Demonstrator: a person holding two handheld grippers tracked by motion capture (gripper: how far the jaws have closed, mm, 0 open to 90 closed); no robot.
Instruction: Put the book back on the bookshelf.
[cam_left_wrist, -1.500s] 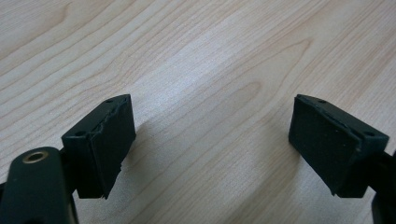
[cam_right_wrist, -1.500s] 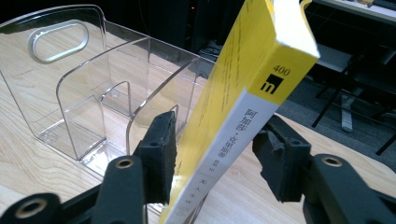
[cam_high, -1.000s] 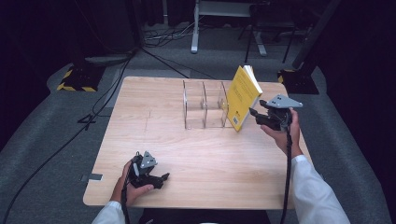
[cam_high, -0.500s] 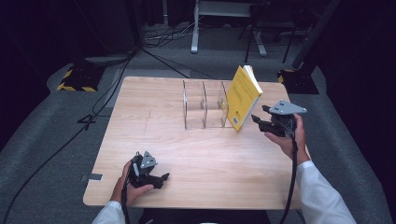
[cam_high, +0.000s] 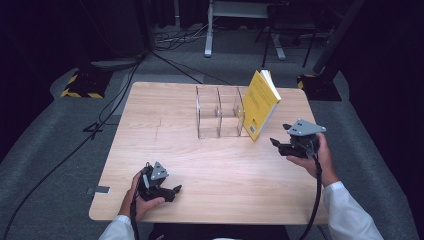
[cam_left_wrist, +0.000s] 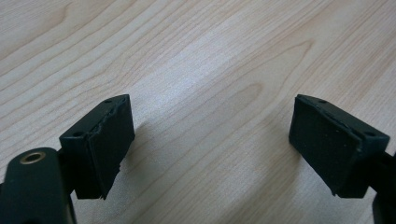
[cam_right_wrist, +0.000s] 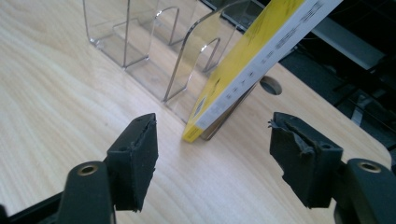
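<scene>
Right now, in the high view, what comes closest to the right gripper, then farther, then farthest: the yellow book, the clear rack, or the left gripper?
From the right gripper:
1. Yellow book, leaning just ahead of it.
2. Clear rack, behind the book, mid-table.
3. Left gripper, at the near-left edge.

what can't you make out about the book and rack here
- Book title: too small and blurred in the high view; the right gripper view shows just its spine edge and the top is cut off by the frame.
- Whether the book's foot sits inside the rack or beside it: clear walls make it hard to tell.
</scene>
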